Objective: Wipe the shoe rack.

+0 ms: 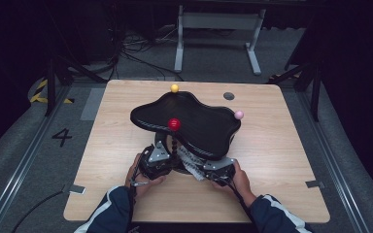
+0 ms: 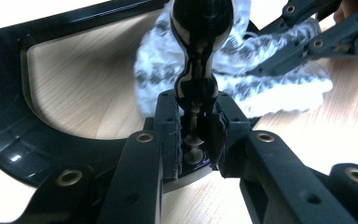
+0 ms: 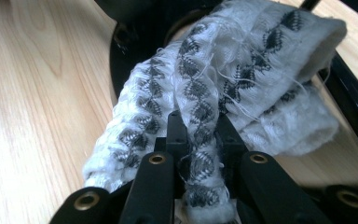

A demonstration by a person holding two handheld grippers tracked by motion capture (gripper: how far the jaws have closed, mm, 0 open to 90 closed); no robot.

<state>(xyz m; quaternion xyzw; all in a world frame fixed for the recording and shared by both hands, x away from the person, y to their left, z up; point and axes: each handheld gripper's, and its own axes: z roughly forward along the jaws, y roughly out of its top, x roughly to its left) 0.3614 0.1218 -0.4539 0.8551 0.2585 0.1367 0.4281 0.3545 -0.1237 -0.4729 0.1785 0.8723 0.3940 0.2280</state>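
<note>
On the light wooden table [image 1: 116, 145], the left gripper [image 1: 156, 164] sits at the near foot of a glossy black, wavy-edged tray-shaped stand [image 1: 194, 121]. In the left gripper view its jaws are drawn in tight on the thin, beaded black post [image 2: 195, 98] that rises from the stand's base; the pads [image 2: 173, 135] press the post from both sides, low down near its bottom. In the high view the same post climbs to a small red ball [image 1: 174, 124] standing up through the black top. A yellow ball [image 1: 174, 88] marks the stand's far edge and a pink ball [image 1: 239, 114] its right edge.

Just right of the post, under the stand's near rim, lies a white knitted cloth with a black diamond pattern [image 3: 223, 74], bunched and folded. The right gripper [image 1: 220, 170] pinches a strip of it: the jaws are nearly together, with the knit squeezed between the fingers [image 3: 177, 135]. The cloth's far end seems to rest against the stand's black base, though that part is blurred
</note>
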